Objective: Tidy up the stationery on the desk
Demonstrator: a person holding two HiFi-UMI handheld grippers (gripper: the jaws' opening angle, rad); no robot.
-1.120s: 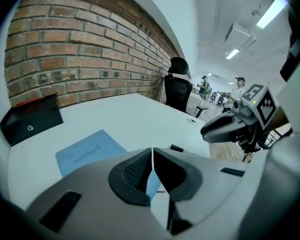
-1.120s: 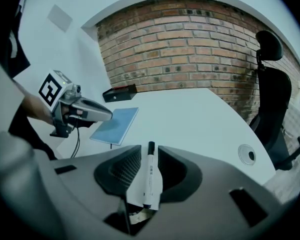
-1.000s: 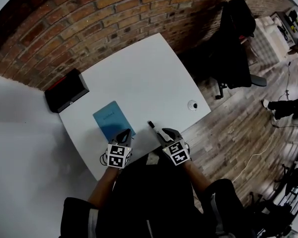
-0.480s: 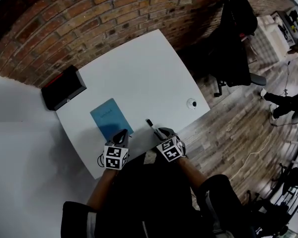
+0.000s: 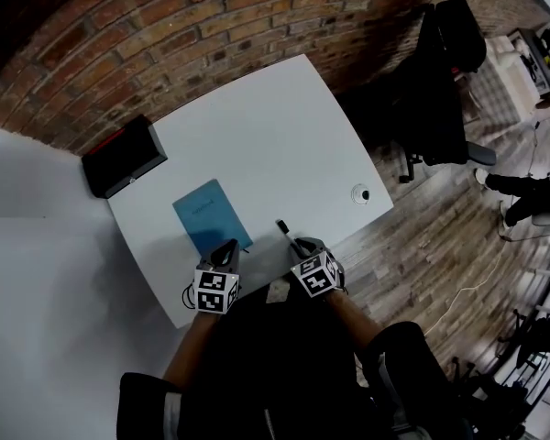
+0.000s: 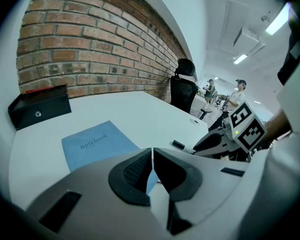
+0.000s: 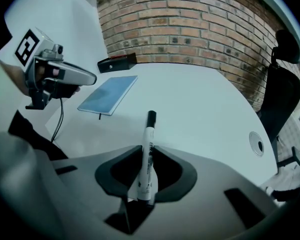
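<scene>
The marker (image 7: 149, 149) is in your right gripper (image 7: 148, 160). Its two jaws are shut tight on the marker's white body. The black cap sticks out past them, over the near part of the white desk (image 5: 257, 126). Your left gripper (image 6: 153, 160) holds nothing, and its jaws are pressed together. It is just by the near corner of the blue notebook (image 6: 97, 143), which lies flat on the desk. A black box (image 5: 124, 159) sits at the far left corner, beside the brick wall (image 5: 165, 26).
</scene>
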